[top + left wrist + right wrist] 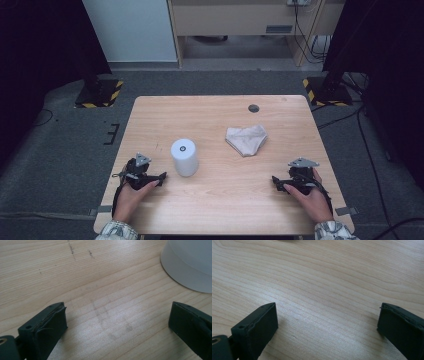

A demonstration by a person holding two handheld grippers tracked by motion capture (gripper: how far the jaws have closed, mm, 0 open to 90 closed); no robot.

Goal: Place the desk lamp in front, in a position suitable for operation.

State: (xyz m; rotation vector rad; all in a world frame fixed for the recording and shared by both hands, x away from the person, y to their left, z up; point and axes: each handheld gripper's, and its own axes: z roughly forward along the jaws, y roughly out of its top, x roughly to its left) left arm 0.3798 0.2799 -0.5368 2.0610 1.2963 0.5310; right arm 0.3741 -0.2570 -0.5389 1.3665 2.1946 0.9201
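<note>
Near edge of table: left gripper low over the wood at the left side, fingers spread wide with bare wood between them; right gripper likewise low at the right side, fingers wide apart, nothing held. Just past and beside the left gripper, white cylinder upright on the table, close to the fingertips but apart from them, its base rim at the upper right of the left gripper view. Farther back, right of centre, crumpled white cloth lying flat, well apart from both grippers; beyond it, small dark round grommet near the far edge.
</note>
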